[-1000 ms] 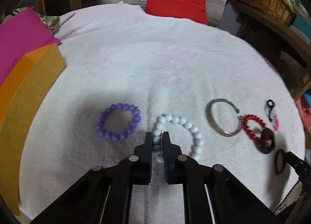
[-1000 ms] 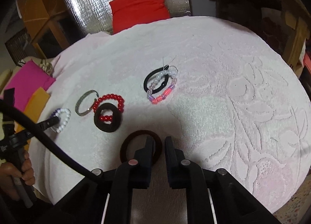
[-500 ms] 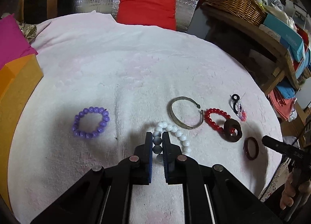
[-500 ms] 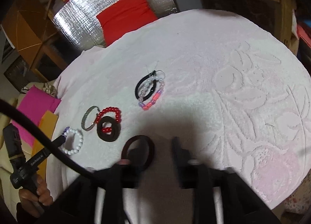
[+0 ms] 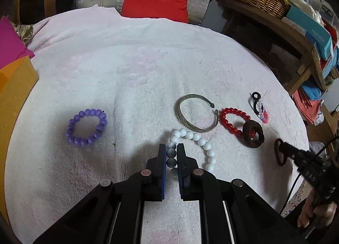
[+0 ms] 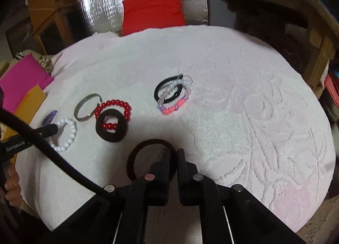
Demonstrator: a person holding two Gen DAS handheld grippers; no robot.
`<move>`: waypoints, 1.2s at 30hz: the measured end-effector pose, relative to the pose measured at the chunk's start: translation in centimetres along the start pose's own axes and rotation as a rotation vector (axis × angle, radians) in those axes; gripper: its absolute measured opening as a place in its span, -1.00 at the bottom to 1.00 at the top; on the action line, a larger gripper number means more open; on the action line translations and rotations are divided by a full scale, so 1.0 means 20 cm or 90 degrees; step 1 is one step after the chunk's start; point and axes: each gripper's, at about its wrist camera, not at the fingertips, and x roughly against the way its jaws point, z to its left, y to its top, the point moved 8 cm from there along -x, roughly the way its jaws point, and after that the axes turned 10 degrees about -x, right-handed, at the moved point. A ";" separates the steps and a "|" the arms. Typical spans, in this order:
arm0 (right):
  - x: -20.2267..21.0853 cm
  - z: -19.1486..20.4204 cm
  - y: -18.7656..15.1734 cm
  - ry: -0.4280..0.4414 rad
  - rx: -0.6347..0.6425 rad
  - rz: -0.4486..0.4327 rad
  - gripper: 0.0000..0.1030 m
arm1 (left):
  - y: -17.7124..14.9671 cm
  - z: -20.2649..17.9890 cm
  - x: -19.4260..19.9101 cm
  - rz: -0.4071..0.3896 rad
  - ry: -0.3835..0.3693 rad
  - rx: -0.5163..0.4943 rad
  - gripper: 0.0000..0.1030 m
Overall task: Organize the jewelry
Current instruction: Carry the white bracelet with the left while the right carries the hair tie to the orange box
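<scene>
My left gripper is shut on the grey beads of a white bead bracelet, which lies on the white towel just below a metal cuff. In the right wrist view the left gripper pinches that same bracelet. My right gripper is shut on the right rim of a thin dark brown ring near the towel's front edge. From the left wrist view, the right gripper sits on that ring. A purple bead bracelet lies apart at the left.
A red bead bracelet lies under a thick dark wooden ring. A black hair tie overlaps a clear and pink bead bracelet. An orange block and pink sheet border the towel's left. A hand holds the right gripper.
My left gripper dragged the white bracelet right, close to the metal cuff. My right gripper opened wide, then shut on the brown ring's rim.
</scene>
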 end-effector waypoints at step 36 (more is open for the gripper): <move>0.13 1.06 -0.01 0.270 0.105 -0.004 -0.87 | -0.12 0.85 0.87 -0.265 0.234 0.188 -0.81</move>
